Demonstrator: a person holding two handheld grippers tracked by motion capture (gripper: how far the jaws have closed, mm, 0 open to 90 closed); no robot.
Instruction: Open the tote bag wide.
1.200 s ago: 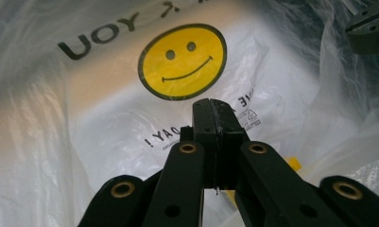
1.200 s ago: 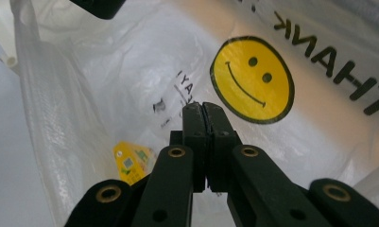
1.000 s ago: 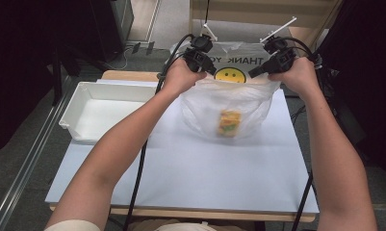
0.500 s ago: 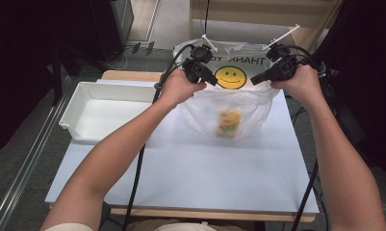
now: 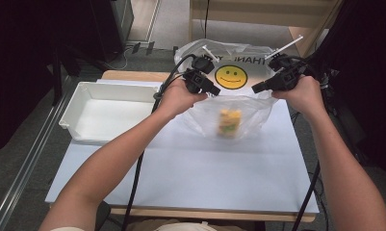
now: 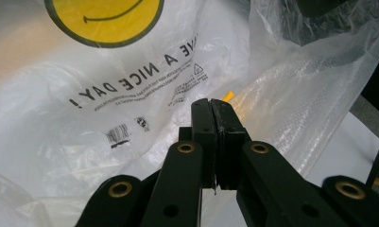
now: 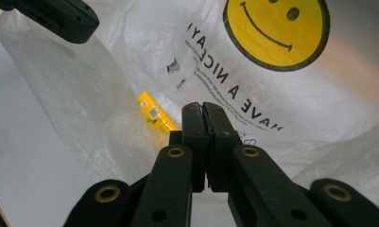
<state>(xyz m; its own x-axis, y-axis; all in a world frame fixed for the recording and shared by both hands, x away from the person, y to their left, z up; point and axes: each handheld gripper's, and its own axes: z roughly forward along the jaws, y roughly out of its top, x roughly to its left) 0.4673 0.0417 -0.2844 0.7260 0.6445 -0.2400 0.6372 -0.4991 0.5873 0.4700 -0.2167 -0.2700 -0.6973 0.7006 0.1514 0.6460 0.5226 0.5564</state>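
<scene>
- White tray [image 5: 99,109]: it sits on the left part of the desk [image 5: 190,178], well apart from the bag, and nothing lies in it. A wide swing of the left forearm could knock it, though it looks out of the way.
- Left claw [image 5: 214,90]: in the left gripper view its two black jaws are pressed together, with a thin edge of film apparently caught between the pads. It pinches the left rim of the plastic bag [image 5: 238,113]. Because so little film is held, a sharp tug could pull it free and drop that side.
- Plastic bag: a thin, see-through carrier with a yellow smiley face [image 5: 231,77], stretched between the two claws over the far middle of the desk, with its bottom resting on or just above the surface. Pulling the claws further apart could tear the film at the pinch points.
- Yellow carton [image 5: 229,122]: it lies inside the bag near the bottom. If one rim slips, the mouth would tilt and the carton could slide out onto the desk.
- Right claw [image 5: 256,88]: its jaws are also pressed together, pinching the bag's right rim; the right gripper view shows the pads meeting with film around them. Uneven lowering of the two hands would twist the bag and load one grip more than the other.
</scene>
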